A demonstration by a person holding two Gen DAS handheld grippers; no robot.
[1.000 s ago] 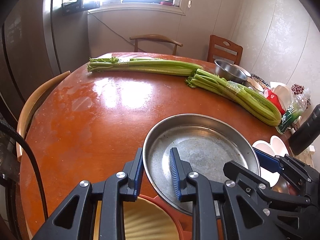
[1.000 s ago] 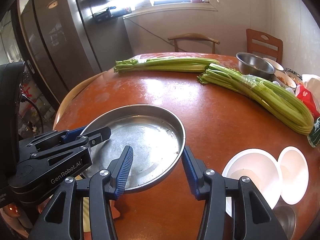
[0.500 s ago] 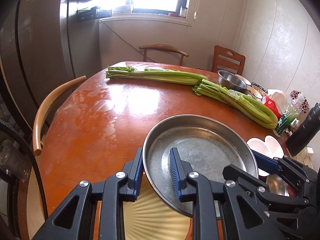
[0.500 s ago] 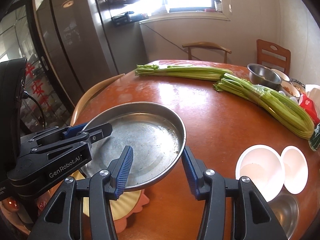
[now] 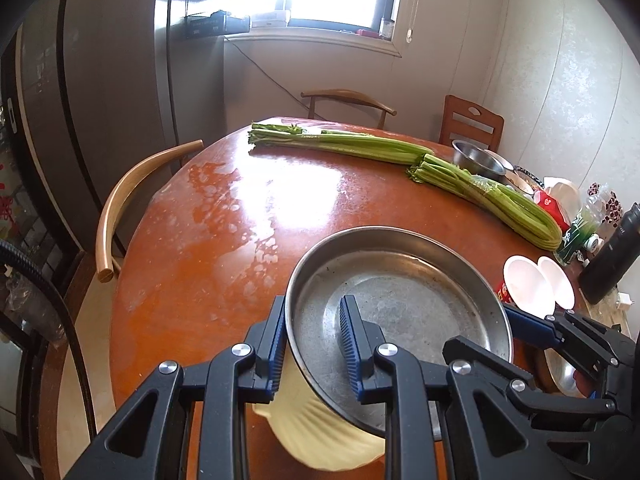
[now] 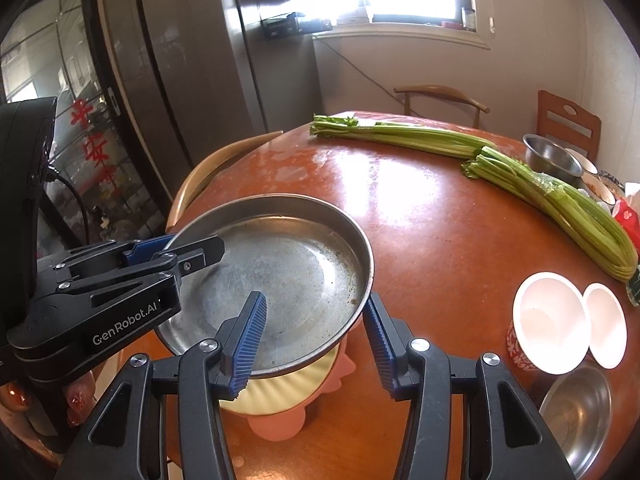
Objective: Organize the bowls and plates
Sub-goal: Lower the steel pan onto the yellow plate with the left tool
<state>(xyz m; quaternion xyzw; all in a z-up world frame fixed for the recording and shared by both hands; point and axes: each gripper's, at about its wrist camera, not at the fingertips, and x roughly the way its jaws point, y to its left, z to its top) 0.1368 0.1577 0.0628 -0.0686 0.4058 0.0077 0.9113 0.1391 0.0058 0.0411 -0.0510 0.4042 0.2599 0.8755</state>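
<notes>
left gripper (image 5: 314, 346) clamped on steel pan (image 5: 400, 300) rim; right gripper (image 6: 316, 334) straddles the opposite rim, grip unclear. pan held above yellow ribbed plate (image 6: 280, 394) on pink mat (image 6: 280, 426). right of pan: white bowls (image 6: 548, 320), steel bowl (image 6: 580, 412).

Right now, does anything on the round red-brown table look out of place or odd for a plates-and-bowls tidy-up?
Yes. Two long bunches of green celery lie straight on the bare round red-brown table, not in any dish. Pale, patchy smears mark the tabletop near the curved wooden chair back, like dried residue.
</notes>
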